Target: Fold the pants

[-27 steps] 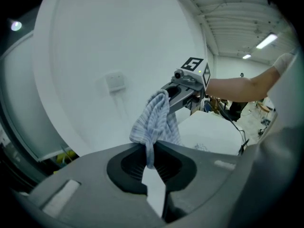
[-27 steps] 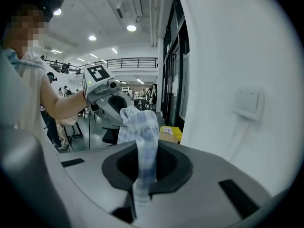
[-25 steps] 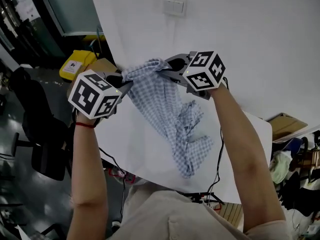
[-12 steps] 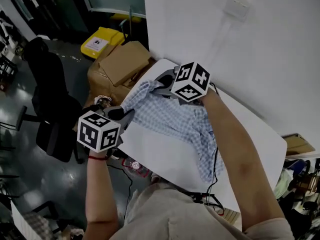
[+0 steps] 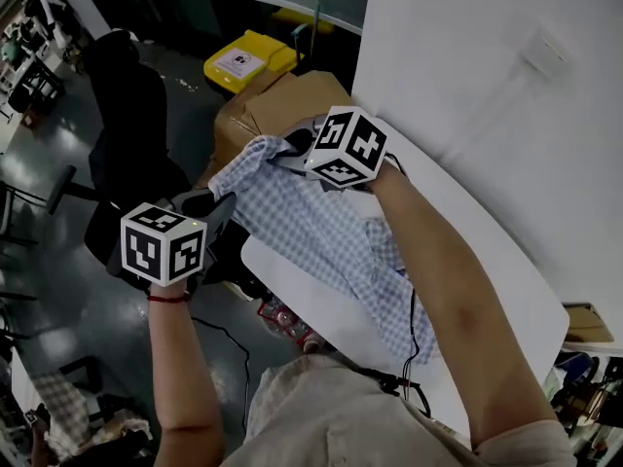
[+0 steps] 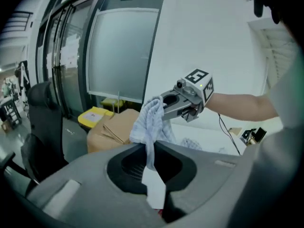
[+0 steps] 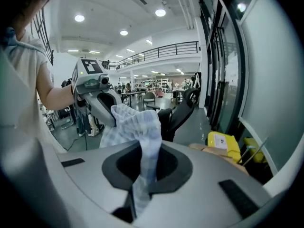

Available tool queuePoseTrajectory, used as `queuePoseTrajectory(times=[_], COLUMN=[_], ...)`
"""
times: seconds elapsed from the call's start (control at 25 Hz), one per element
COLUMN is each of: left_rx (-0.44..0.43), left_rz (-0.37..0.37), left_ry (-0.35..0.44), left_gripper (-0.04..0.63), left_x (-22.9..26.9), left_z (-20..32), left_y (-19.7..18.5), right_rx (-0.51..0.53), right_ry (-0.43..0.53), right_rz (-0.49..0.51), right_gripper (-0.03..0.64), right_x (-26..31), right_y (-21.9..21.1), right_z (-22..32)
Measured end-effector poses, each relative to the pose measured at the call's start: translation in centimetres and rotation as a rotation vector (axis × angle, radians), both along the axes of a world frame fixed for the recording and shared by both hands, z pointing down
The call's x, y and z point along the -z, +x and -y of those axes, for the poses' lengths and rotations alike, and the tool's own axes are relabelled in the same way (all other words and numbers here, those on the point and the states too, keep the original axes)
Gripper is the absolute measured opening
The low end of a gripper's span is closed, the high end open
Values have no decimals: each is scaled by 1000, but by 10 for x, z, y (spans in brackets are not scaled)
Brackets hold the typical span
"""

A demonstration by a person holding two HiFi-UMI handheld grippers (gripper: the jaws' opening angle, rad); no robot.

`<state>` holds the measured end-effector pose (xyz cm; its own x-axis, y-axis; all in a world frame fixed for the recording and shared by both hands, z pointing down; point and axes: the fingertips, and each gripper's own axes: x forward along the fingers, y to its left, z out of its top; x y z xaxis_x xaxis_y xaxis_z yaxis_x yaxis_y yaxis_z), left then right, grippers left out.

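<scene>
Pants (image 5: 313, 230) between jaws; bin label (image 5: 237, 62) illegible

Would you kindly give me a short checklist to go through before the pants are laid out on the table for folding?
1. Left gripper grip: jaws closed on a pinch of the pants. Ok.
2. Right gripper grip: jaws closed on another pinch of the same edge. Ok.
3. Held edge spread between the grippers: it spans them but bunches at each pinch. Not ok.
4. Rest of the pants smooth: the lower part lies crumpled on the table. Not ok.
5. Bare table to lay them on: white surface free beside the cloth. Ok.
6. Lifted end clear of the cardboard box past the table's end: cannot tell.
</scene>
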<state>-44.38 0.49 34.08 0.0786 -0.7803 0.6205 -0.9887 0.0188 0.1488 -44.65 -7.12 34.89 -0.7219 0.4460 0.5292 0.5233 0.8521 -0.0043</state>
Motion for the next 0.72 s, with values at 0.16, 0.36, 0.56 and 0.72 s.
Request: queuePoseTrajectory(times=[0.16,0.36,0.56,0.72], left_rx=[-12,-167,-382,-551], left_rz=[139,185,56,-24], left_ry=[68,121,108,39], left_gripper=[29,29,29,28], left_x=[80,133,99,52], left_z=[18,29,33,37], left_y=[-25,29,156,287], right_rx=[-27,0,74,22], right_ry=[-11,-97,-194,-246], right_rz=[197,332,198,91], right_gripper=[32,33,33,34], right_x=[84,144,104,56], right_y=[-23,26,155,284], right_z=[18,27,25,31])
